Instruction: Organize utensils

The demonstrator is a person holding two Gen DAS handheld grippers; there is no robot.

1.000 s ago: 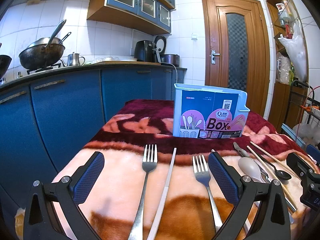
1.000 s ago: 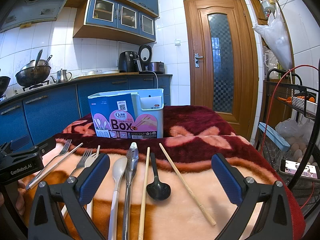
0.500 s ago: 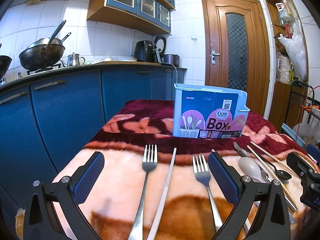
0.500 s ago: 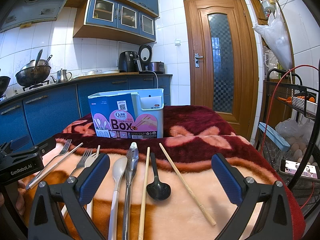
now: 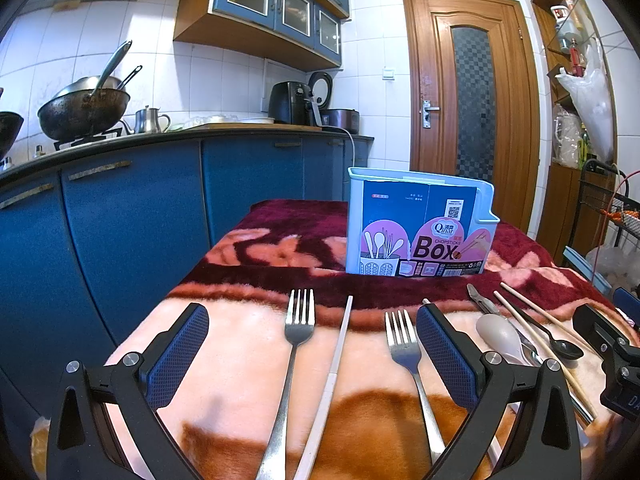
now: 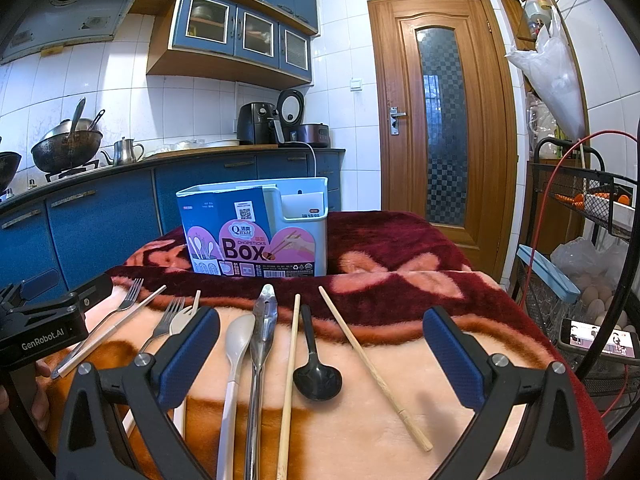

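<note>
Both claws are hovering spread wide, gripping nothing. The left claw [image 5: 312, 354] is straddling a fork [image 5: 289, 368] and chopstick [image 5: 334, 368], handles pointing toward it. The utensil box [image 5: 416, 228] is standing beyond.

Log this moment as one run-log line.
stage: pre-grasp | left gripper: open, over forks | right gripper: open, over spoons | box: upright behind utensils

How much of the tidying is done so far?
Nothing looks done yet. The chopsticks box shows no utensils sticking out, though its inside is hidden. Neither the left tool nor the right tool holds anything; both are open. The forks, spoons and chopsticks all lie on the blanket.
</note>
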